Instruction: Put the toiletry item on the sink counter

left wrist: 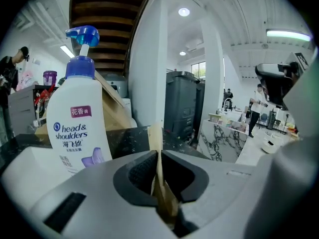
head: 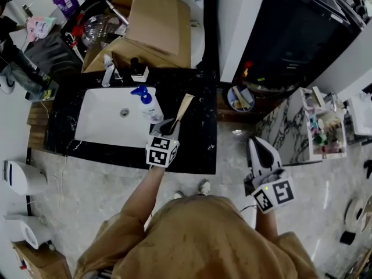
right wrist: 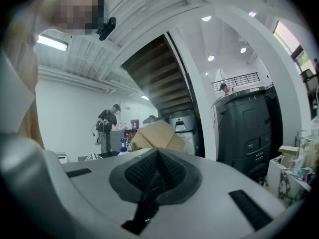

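Observation:
A black marble sink counter [head: 197, 135] holds a white basin [head: 102, 121]. A white Head & Shoulders bottle [head: 146, 102] with a blue pump stands at the basin's right rim; it rises close on the left in the left gripper view [left wrist: 77, 123]. My left gripper [head: 170, 122] hovers over the counter just right of the bottle, shut on a thin flat tan item [head: 184, 106]. That item sits edge-on between the pads [left wrist: 156, 138], its tip poking out past them over the counter [left wrist: 124, 136]. My right gripper [head: 256, 143] hangs over the floor to the right, shut and empty [right wrist: 158, 156].
Behind the basin stand a faucet [head: 108, 68], a small black dispenser [head: 138, 68] and a large open cardboard box [head: 154, 22]. A big black appliance [head: 296, 34] is at the right, with a marble shelf of small items [head: 317, 127] beside it. A person [head: 14, 57] stands far left.

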The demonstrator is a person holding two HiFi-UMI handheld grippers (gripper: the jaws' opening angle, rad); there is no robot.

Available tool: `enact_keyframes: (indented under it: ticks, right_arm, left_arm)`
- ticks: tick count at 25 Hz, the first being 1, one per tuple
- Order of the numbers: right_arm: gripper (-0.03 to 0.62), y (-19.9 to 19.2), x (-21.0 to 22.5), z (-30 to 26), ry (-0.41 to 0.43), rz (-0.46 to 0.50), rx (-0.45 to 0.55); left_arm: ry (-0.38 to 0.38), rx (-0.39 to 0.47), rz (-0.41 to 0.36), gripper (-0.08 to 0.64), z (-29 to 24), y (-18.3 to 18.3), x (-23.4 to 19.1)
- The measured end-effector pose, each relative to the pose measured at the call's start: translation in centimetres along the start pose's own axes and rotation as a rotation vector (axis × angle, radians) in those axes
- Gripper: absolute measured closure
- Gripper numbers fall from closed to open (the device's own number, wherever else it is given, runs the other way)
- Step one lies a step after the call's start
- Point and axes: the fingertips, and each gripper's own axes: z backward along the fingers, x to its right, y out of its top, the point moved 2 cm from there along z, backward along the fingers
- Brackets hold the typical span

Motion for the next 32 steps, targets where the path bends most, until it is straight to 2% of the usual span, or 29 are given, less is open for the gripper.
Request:
enact_keyframes:
  ticks: [11,17,23,32]
  right_arm:
    - [0.589,-0.3,-0.2,0.9,-0.009,-0.002,-0.006]
    - [0.589,-0.4,0.3,1.5,-0.017,-0.009,-0.001]
    - [0.589,-0.5,1.0,2.2,-0.023,-0.02,0.002]
    - [0.589,-0.5,2.0,2.7,-0.014,-0.026,0.007]
  left_arm:
    - [0.01,-0.078,-0.042,0.534,-1.8,-1.5,0.7]
    - [0.029,-0.17,-0.083,0.534,-2.7,-2.6,0.7]
    - [0.037,-0.235,-0.083,0.534,-3.2,-4.0,0.8]
    - [0.045,-0.272,-0.078,0.522,-3.6,-5.1,1.1]
